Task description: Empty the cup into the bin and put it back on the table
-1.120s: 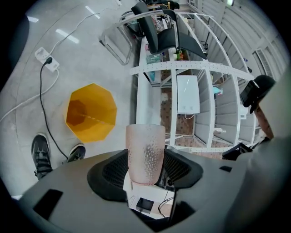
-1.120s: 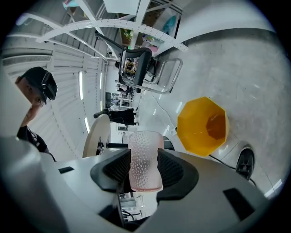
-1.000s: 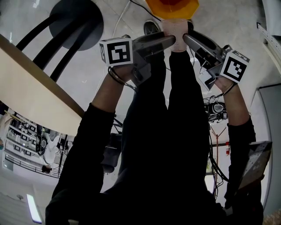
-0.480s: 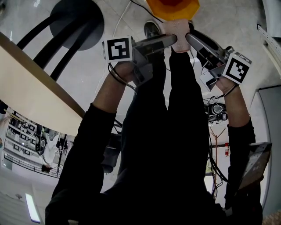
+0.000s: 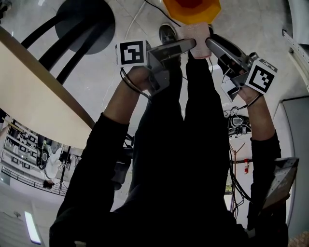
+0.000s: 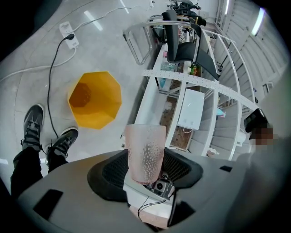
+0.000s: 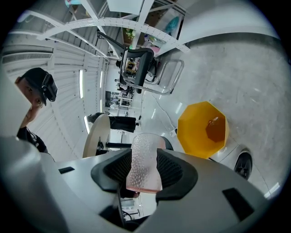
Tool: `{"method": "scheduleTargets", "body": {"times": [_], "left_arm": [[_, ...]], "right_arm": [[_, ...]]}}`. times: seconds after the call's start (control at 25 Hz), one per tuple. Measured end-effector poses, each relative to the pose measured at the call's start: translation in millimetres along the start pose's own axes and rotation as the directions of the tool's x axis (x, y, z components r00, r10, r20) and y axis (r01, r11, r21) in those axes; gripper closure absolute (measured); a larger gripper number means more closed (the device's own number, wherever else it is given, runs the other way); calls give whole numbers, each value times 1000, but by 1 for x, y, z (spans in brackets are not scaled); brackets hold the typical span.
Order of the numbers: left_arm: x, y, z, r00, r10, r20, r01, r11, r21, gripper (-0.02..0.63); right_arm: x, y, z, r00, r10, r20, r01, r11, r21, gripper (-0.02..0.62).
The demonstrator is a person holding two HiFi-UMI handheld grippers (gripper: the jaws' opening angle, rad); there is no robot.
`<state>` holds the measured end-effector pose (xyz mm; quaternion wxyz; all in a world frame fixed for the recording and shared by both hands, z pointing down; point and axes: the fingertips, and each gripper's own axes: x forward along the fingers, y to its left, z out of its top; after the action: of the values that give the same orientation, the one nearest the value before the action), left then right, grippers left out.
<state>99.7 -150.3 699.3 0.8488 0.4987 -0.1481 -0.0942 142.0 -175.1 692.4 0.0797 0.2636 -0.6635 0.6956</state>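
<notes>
The pale wooden desk [image 5: 34, 96] lies off to the left, well apart from the cup, so the lift off it is done and the return is not yet made. The left gripper [image 5: 187, 45] has its jaws closed against the translucent pink dimpled plastic cup [image 6: 145, 152], which stands between its ribbed black pads in the left gripper view. The cup hangs above the grey floor [image 5: 270, 29] near the person's dark shoes [image 6: 32, 132], just short of the yellow many-sided plastic bin [image 5: 192, 7] and not over its mouth. A darker orange patch shows deep inside the bin. Whether that is tipped-out content or the bin's own bottom cannot be told, and no view looks into the cup. The right gripper [image 5: 210, 44] grips the same cup from the other side, its jaws fairly wide apart and the cup's wall pinched in between the pads. Judged from this, the carry to the bin is nearly complete, the pour is either due or already made, and setting the cup back on the desk remains.
</notes>
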Motion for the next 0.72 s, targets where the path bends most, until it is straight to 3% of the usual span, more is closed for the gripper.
{"method": "scheduleTargets", "body": {"times": [0.72], "left_arm": [[-3, -4, -2, 1000, 9, -9, -9, 999, 46, 347]], "right_arm": [[0, 7, 4, 1000, 11, 8, -10, 1000, -28, 416]]}}
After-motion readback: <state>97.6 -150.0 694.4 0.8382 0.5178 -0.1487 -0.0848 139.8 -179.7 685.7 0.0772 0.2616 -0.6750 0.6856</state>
